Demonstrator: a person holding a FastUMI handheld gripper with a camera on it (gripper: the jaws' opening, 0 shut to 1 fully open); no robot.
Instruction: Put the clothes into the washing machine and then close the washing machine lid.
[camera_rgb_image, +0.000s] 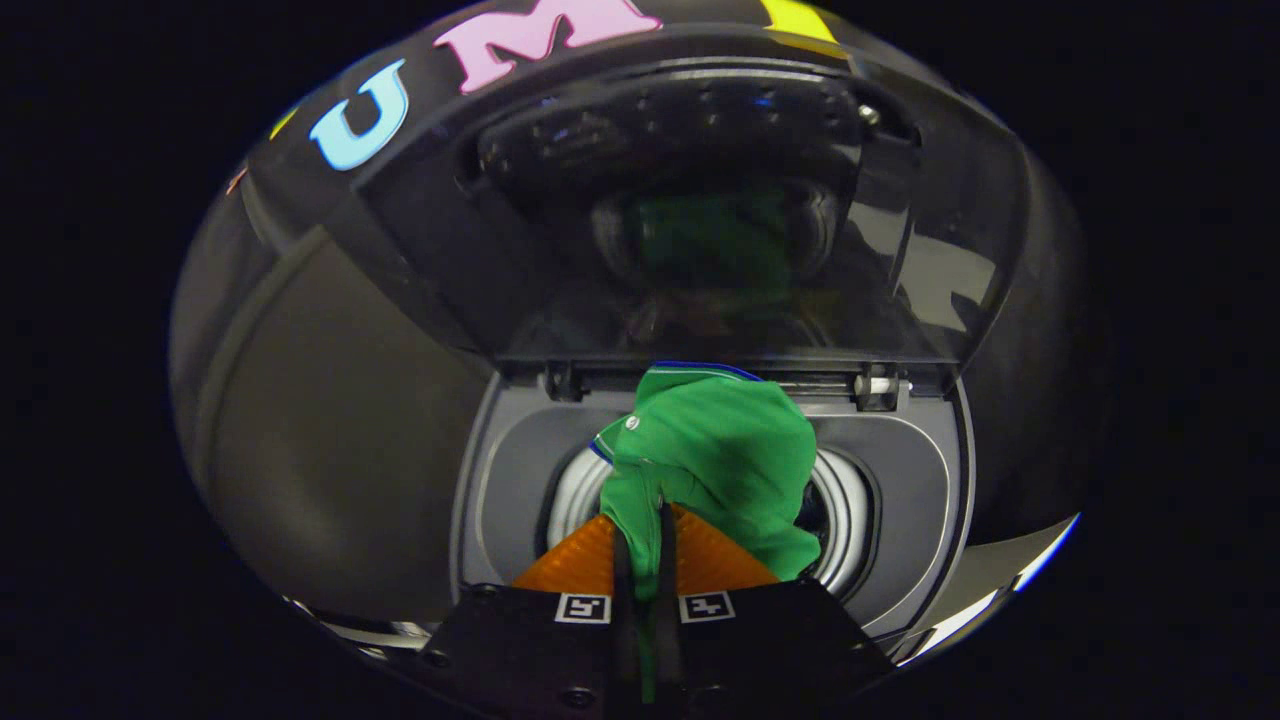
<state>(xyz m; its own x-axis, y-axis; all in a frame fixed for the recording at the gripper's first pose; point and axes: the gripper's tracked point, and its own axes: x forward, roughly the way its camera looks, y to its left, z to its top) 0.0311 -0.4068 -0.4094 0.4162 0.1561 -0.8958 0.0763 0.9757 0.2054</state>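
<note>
In the gripper view, the gripper points down toward the open top of the washer. Its two fingers are drawn close together, and a fold of the green cloth is pinched in the narrow slit between them, so the gripper is clenched on the cloth. A thin strip of the same green fabric shows lower down in the gap between the finger bases.

The cloth is a bright green garment of soft, knit-looking fabric. It bunches into a rounded, crumpled heap just ahead of the fingertips, with shallow creases running across it. A narrow blue-and-white trim edges its far side and its left side, and a small round white spot, perhaps a button or a logo, sits near that trim on the left. The heap hangs over the round mouth of the drum, whose pale ribbed ring shows on either side of the fabric; whether the cloth touches the ring cannot be told.

Beyond the cloth, the lid stands raised on its hinges at the back of the opening. Its dark, glossy inner face carries a dim green reflection of the garment.
</note>
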